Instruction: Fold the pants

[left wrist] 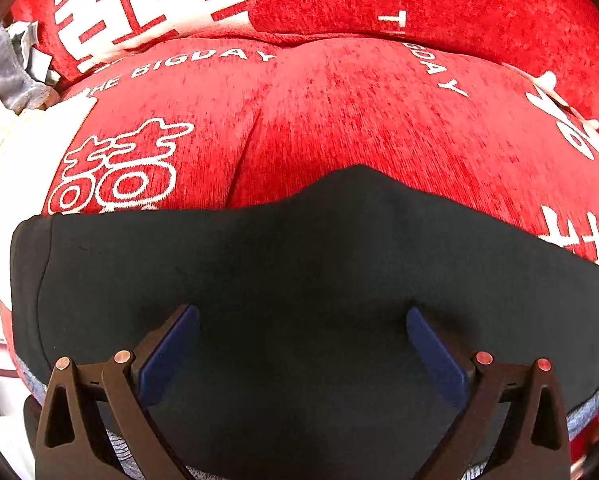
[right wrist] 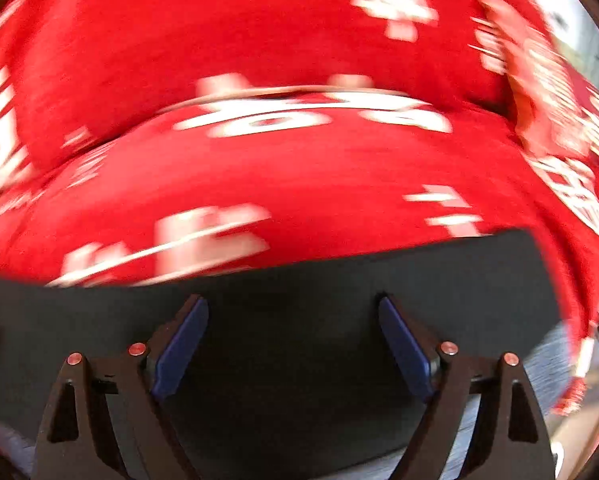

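The black pants lie flat on a red sofa seat and fill the lower half of the left wrist view. My left gripper is open just above them, its blue pads spread wide, holding nothing. In the right wrist view the pants also lie under my right gripper, which is open with blue pads apart and empty. That view is motion-blurred. The pants' far edge shows a peak in the left wrist view.
The red sofa cover with white characters and lettering spans both views, with the backrest cushion behind. A grey cloth sits at the far left. Grey patterned fabric shows under the pants' near edge.
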Available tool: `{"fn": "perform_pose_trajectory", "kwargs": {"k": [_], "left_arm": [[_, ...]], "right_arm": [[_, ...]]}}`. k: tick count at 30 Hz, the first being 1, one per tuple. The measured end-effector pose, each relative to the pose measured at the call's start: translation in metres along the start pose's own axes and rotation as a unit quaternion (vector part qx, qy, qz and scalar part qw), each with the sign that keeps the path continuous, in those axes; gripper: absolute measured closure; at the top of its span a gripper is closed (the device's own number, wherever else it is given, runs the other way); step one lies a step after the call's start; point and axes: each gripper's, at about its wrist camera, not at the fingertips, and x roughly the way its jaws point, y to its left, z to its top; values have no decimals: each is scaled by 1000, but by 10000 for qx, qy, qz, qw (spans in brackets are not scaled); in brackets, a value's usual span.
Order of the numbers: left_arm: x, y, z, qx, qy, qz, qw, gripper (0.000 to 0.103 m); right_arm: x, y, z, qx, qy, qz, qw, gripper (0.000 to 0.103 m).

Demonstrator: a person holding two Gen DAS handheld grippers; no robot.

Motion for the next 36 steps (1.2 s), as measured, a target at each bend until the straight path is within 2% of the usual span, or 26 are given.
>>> {"fn": "perform_pose_trajectory", "kwargs": {"k": [1,2,3,5,6,8,9,11,12,15,18,20,22,25,27,28,33,36], "left_arm": [[1,0,1,-11,-15,22,10000,0],[2,0,2,-25,-20,30,10000,0],[3,1,4,-59,7,18,10000,0],[5,3,7,-162,96,12,9998,0],[5,4,9,-218,135,36,9997,0],[-5,-4,7,-270,90,281,9992,0],[-9,-9,4,-222,41,251,9994,0],[-24,-36,-10,149,-58,-102,9998,0],[-32,-54,-22,467,-129,-240,9985,0],[-46,-89,-56,1303,-396,-186,9905,0],[-42,-94,-86,1789,-513,223,9823,0],[-45,-79,-93,1717,-713,273,9822,0],[-47,-62,-92,1568,-694,451,9842,0],[-40,-28,-88,1135,-559,525,9906,0],[-36,-10,-88,908,-513,559,9930,0],[-36,0,-89,781,-477,544,9943,0],[-42,49,-96,249,-522,558,9968,0],[-44,85,-92,-286,-566,492,9968,0]], "right_arm": [[6,-25,5,230,64,-199,9995,3],[12,-50,8,542,111,-221,9982,0],[18,-68,9,745,143,-302,9967,1],[18,-87,11,804,48,-166,9966,1],[15,-85,12,639,46,-408,9971,1],[5,-75,13,539,37,-618,9966,1],[-3,-70,11,628,-26,-508,9967,1],[-25,-53,1,790,-214,170,9965,1],[-34,-37,-4,680,-238,402,9966,1],[-59,27,-34,-227,-251,862,9957,1],[-62,57,-64,-817,-149,992,9916,1],[-51,50,-77,-774,31,846,9934,1],[-52,24,-78,-297,33,1076,9937,1],[-45,-21,-72,172,141,374,9991,1],[-37,-46,-73,595,166,559,9965,1],[-37,-53,-73,732,124,414,9964,0],[-40,-41,-73,507,-40,-109,9986,0],[-39,-49,-73,653,-12,56,9978,0]]}}
